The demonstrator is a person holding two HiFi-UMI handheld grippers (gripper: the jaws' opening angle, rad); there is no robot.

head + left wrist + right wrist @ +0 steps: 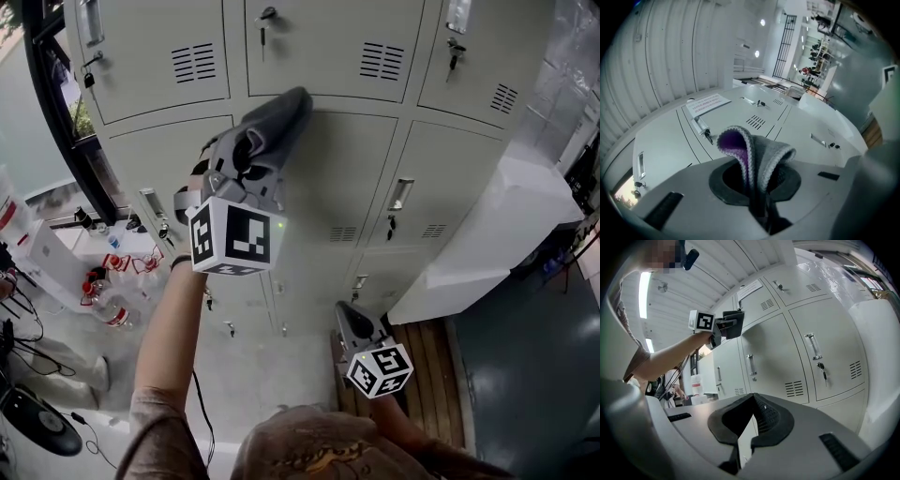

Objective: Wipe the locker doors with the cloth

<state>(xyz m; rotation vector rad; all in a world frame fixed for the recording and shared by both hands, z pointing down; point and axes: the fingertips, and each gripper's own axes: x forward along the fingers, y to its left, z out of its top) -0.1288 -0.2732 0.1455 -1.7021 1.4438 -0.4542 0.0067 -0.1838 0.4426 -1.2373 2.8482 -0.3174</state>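
The left hand-held gripper [246,161] is clamping a grey cloth [279,114] against pale locker doors [352,173] (vented, keyed); the right hand-held gripper [354,325], clenched empty, is hanging below.

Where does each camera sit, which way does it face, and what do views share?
Head view: on the person's head, facing steeply down the lockers; shows left forearm, left tongs, right tongs.
Left gripper view: on the left tongs, facing lockers; cloth clamped.
Right gripper view: on the right tongs, shut, empty, facing lockers.
Shared: head and right gripper views show the left tongs.
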